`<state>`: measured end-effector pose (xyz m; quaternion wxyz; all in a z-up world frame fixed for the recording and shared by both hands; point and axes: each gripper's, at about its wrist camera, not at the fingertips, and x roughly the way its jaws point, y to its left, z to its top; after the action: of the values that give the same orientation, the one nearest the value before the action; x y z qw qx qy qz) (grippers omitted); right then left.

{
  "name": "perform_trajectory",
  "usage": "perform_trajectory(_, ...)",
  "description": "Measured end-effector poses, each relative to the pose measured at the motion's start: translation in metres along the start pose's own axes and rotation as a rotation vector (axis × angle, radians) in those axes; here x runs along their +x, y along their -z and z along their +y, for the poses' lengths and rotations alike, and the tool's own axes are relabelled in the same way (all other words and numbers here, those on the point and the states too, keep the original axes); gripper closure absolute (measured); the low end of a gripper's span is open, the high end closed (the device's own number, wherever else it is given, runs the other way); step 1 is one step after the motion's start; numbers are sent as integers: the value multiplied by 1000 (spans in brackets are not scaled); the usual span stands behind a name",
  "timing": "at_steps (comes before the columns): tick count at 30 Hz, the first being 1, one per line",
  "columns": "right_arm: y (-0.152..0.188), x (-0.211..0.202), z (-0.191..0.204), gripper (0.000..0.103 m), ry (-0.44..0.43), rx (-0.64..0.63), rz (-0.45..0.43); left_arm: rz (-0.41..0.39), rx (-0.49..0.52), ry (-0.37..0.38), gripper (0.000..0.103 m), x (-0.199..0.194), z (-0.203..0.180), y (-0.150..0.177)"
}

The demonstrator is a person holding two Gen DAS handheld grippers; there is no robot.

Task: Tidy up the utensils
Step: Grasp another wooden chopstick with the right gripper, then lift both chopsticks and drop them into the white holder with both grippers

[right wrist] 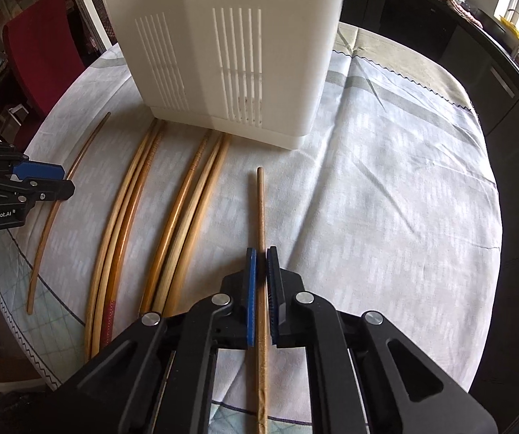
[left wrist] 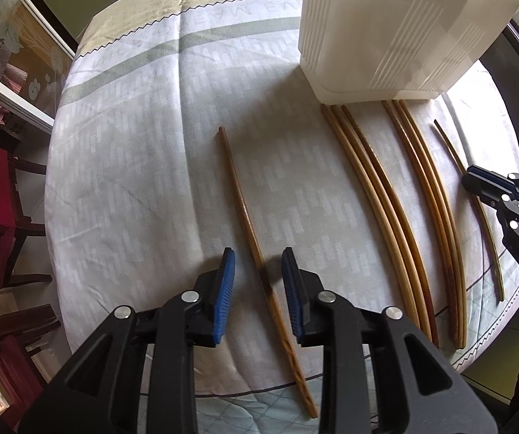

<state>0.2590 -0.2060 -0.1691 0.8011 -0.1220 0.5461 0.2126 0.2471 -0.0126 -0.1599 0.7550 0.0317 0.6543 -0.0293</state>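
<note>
My right tongs (right wrist: 261,275) were apparently clamped on one chopstick (right wrist: 260,209) for lifting toward the white holder (right wrist: 230,54); left tongs (left wrist: 257,282) stood apart, straddling another chopstick (left wrist: 245,213).

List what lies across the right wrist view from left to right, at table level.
Left tool → lone thin chopstick → first bundle of three chopsticks → second bundle of three chopsticks → single dark chopstick shut between the right tool → bare tablecloth.
</note>
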Motion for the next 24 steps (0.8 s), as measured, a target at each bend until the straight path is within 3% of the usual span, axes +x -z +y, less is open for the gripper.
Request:
perform_trajectory(5, 7, -8, -18, 97, -24, 48, -16, 11, -4, 7, 80, 0, -4, -4)
perform_trajectory(7, 10, -16, -31, 97, -39, 69, -35, 6, -5, 7, 95, 0, -5, -5)
perform_trajectory(15, 20, -65, -48, 96, -107, 138, -169, -35, -20, 29, 97, -9, -2, -1)
perform_trajectory(24, 27, -127, -47, 97, -135, 153, -329, -235, -4, 51, 97, -74, 3, 18)
